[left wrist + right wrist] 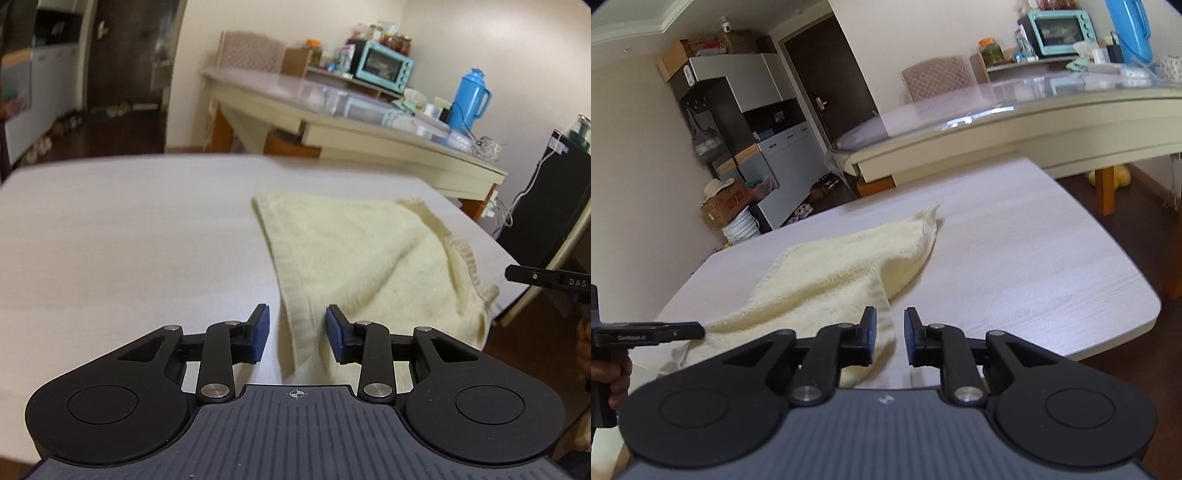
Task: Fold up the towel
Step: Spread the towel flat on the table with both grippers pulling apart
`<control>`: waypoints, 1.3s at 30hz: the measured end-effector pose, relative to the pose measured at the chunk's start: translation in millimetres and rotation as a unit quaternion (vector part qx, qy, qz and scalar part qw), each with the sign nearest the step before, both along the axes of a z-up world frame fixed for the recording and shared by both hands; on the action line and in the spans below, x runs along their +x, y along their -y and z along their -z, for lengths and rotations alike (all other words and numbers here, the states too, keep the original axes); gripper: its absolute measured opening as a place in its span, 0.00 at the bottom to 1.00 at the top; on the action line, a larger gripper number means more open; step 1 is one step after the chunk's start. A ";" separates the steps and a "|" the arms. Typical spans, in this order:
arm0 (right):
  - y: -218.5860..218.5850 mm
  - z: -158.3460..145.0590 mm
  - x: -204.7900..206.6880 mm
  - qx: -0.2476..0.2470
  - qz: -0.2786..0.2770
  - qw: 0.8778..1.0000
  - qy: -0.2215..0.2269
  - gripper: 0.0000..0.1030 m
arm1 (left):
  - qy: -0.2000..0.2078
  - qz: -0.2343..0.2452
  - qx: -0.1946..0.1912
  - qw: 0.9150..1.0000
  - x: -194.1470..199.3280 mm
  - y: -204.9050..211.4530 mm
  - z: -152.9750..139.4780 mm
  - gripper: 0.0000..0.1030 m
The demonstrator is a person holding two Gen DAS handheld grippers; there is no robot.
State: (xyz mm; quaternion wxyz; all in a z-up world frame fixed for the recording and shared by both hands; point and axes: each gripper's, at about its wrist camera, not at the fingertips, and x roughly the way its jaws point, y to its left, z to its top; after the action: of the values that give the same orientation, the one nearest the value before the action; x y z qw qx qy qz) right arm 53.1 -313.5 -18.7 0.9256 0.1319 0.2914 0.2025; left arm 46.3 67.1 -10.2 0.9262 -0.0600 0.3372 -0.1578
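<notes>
Left wrist view: left gripper [297, 334] jaws apart, towel [369, 254] edge between them at lower centre, unpinched; closing could miss.

Right wrist view: right gripper [890, 336] parted, towel corner loose; fold may slump on table [1034, 258].

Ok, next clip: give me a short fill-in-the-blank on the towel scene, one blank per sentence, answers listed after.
1. The towel on the white table is pale ____ in colour.
2. The left gripper has blue pads on its fingers, and the jaws stand ____, with a towel edge between them.
3. On the far table, beside the blue jug, stands a small teal ____.
4. The right gripper is not clamped on the ____.

Answers: yellow; open; oven; towel
</notes>
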 end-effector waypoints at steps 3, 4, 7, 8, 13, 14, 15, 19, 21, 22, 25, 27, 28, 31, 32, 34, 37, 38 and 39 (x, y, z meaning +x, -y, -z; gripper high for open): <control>-20.8 -1.9 -1.3 -0.029 -0.033 0.999 0.011 0.35 | 0.015 0.015 0.003 1.000 8.0 12.9 -5.4 0.40; -26.0 -2.1 -2.4 -0.038 -0.045 0.998 0.013 0.35 | 0.020 0.021 0.005 1.000 9.8 16.7 -6.5 0.41; -38.0 -1.9 -9.8 -0.072 -0.094 0.993 0.026 0.37 | 0.026 0.039 0.013 0.999 15.3 27.2 -8.1 0.46; -39.7 -1.8 -11.6 -0.081 -0.104 0.991 0.029 0.45 | 0.025 0.044 0.015 0.999 17.6 30.4 -7.7 0.47; -44.2 9.2 -25.4 -0.175 -0.130 0.975 0.049 0.49 | 0.024 0.066 0.029 0.997 29.4 44.2 -2.3 0.53; -45.4 10.8 -27.2 -0.189 -0.133 0.972 0.052 0.49 | 0.022 0.069 0.031 0.997 31.6 46.3 -0.1 0.54; -46.4 13.1 -28.0 -0.208 -0.135 0.967 0.053 0.49 | 0.020 0.071 0.033 0.997 33.5 48.2 1.8 0.54; -27.4 8.0 -28.1 -0.150 -0.105 0.982 0.044 0.49 | 0.018 0.073 0.042 0.996 37.7 51.7 6.9 0.55; -10.6 7.3 -21.5 -0.078 -0.081 0.994 0.005 0.49 | 0.019 0.072 0.047 0.996 39.0 51.8 8.9 0.56; -2.9 9.0 -19.2 -0.044 -0.073 0.996 -0.013 0.49 | 0.021 0.072 0.050 0.996 40.2 52.2 9.2 0.56; 16.2 21.4 -16.1 0.041 -0.055 0.995 -0.068 0.49 | 0.023 0.072 0.057 0.996 44.1 51.9 10.6 0.59; 19.1 29.4 -16.7 0.059 -0.052 0.993 -0.084 0.49 | 0.026 0.072 0.063 0.995 45.1 52.8 11.4 0.60; 20.0 35.0 -17.0 0.069 -0.049 0.992 -0.095 0.49 | 0.027 0.073 0.068 0.995 45.3 53.0 11.6 0.60; 20.4 47.3 -17.0 0.095 -0.039 0.988 -0.112 0.48 | 0.033 0.072 0.079 0.994 44.3 51.6 10.9 0.60; 21.4 50.6 -16.2 0.109 -0.036 0.987 -0.116 0.45 | 0.035 0.072 0.081 0.993 44.0 50.7 10.5 0.60; 23.4 55.6 -14.8 0.131 -0.031 0.983 -0.123 0.30 | 0.038 0.068 0.089 0.993 44.0 47.9 9.3 0.60; 24.7 57.7 -15.5 0.143 -0.030 0.981 -0.128 0.10 | 0.039 0.055 0.106 0.992 48.3 40.3 8.9 0.61; 25.3 56.2 -16.8 0.143 -0.031 0.981 -0.128 0.08 | 0.040 0.050 0.113 0.991 50.3 37.9 8.9 0.62; 27.3 53.5 -18.2 0.148 -0.032 0.980 -0.127 0.08 | 0.042 0.045 0.120 0.991 52.9 35.3 8.6 0.65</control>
State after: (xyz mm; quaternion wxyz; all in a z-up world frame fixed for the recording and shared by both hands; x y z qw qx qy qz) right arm 34.9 -340.8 -72.1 0.8443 0.2828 0.3772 0.2547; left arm 99.2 31.9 -18.7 0.9319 0.0736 0.3169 -0.1603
